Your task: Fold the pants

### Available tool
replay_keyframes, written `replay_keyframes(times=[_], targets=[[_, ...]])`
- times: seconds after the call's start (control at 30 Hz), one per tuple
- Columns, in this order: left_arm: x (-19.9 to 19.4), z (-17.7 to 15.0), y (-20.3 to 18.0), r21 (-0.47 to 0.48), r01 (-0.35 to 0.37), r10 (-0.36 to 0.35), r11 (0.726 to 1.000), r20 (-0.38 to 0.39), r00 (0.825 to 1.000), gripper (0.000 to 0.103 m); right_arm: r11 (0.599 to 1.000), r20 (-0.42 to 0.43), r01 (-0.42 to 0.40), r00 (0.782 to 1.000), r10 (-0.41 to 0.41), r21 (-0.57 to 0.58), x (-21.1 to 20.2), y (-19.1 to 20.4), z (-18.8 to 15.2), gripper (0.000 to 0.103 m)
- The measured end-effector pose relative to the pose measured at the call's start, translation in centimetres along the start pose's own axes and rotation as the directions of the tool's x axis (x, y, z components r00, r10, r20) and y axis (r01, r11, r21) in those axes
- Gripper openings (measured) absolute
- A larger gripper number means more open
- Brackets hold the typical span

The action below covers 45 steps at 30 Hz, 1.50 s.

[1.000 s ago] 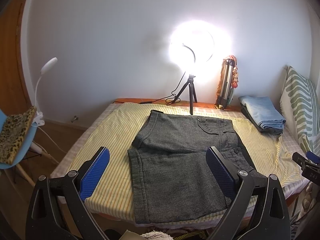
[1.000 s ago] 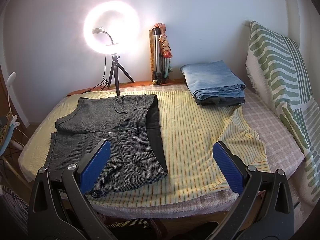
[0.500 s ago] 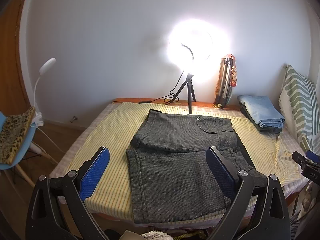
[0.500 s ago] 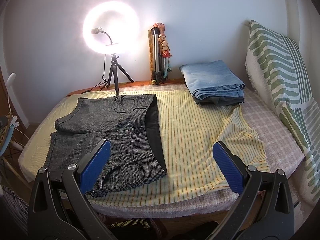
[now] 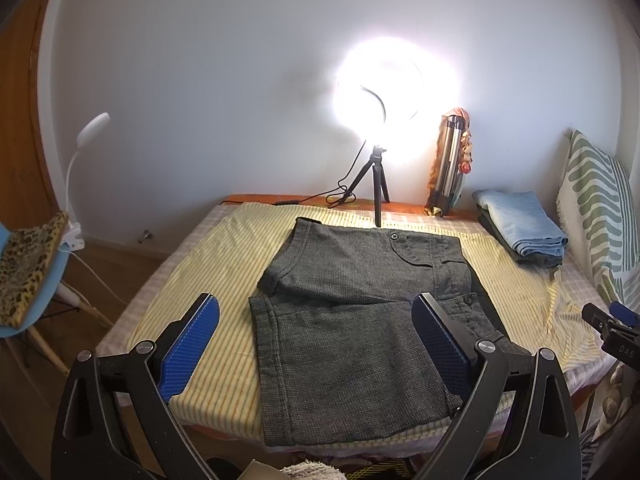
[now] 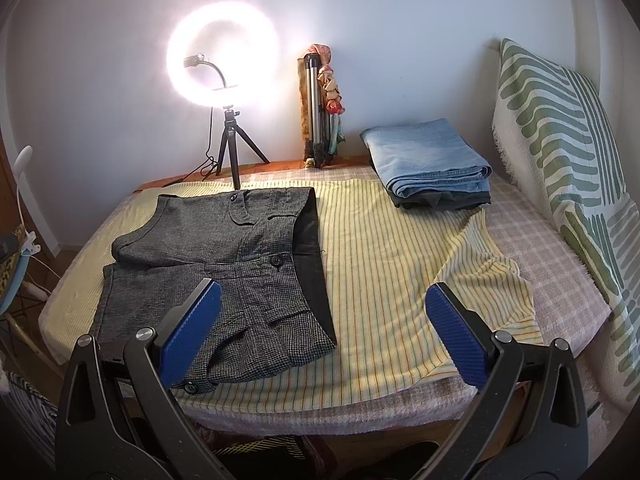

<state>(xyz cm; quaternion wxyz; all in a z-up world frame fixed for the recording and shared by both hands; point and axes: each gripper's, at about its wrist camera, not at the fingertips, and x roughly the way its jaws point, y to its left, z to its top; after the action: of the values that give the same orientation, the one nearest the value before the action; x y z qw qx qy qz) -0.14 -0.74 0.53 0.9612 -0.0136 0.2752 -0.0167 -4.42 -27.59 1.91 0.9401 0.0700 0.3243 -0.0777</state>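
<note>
One bed (image 6: 552, 264) fills both views, covered by a pink-checked spread with one yellow striped sheet (image 6: 384, 248) laid over it. One green-and-white patterned cushion (image 6: 560, 128) leans at the bed's right end. One pair of grey houndstooth shorts (image 5: 352, 320) lies flat on the sheet toward the bed's left half, the waistband facing right, one leg lying partly over the other; two buttons show on the back pockets. At the far right corner sits a stack of two folded garments: light blue jeans (image 6: 428, 156) on top of a dark pair. One lit ring light (image 6: 222, 56) stands on a small tripod against the wall, with one folded tripod (image 6: 316, 112) draped in a scarf beside it. One white gooseneck lamp (image 5: 84, 148) is clipped to a blue chair at the left.

The left gripper (image 5: 316, 340) hovers above the near edge, jaws wide apart and empty. The right gripper (image 6: 324, 332) likewise hangs wide apart, holding nothing; in the left view its tip carries the letters "DAS".
</note>
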Motion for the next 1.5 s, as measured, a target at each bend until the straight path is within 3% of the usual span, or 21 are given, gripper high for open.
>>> replay_keyframes(times=[0.8, 1.0, 1.17, 1.3, 1.4, 1.5], targets=[[0.9, -0.4, 0.3, 0.003, 0.005, -0.005, 1.0, -0.024, 1.0, 0.097, 1.0, -0.007, -0.003, 1.0, 0.003, -0.002, 0.3, 0.0, -0.2, 0.103], [1.3, -0.5, 0.8, 0.052, -0.044, 0.045, 0.998, -0.017, 0.999, 0.097, 0.999, 0.0, -0.013, 1.0, 0.013, -0.034, 0.5, -0.1, -0.2, 0.103], [2.1, -0.9, 1.8, 0.122, -0.047, 0.054, 0.991, -0.05, 0.997, 0.097, 0.985, -0.007, -0.046, 0.999, 0.046, -0.164, 0.3, 0.8, 0.4, 0.103], [3.1, -1.4, 3.1, 0.131, -0.022, 0.033, 0.991, -0.086, 0.996, 0.096, 0.944, -0.025, -0.062, 0.998, 0.057, -0.325, 0.4, 2.8, 0.4, 0.103], [3.6, -2.1, 3.7, 0.137, -0.001, 0.015, 0.991, -0.103, 0.995, 0.081, 0.914, -0.086, -0.138, 0.99, 0.113, -0.381, 1.2, 3.9, 0.0, 0.103], [4.5, -2.9, 4.3, 0.141, 0.053, -0.029, 0.989, -0.168, 0.985, 0.07, 0.887, -0.139, -0.195, 0.979, 0.15, -0.418, 2.1, 4.7, -0.6, 0.103]])
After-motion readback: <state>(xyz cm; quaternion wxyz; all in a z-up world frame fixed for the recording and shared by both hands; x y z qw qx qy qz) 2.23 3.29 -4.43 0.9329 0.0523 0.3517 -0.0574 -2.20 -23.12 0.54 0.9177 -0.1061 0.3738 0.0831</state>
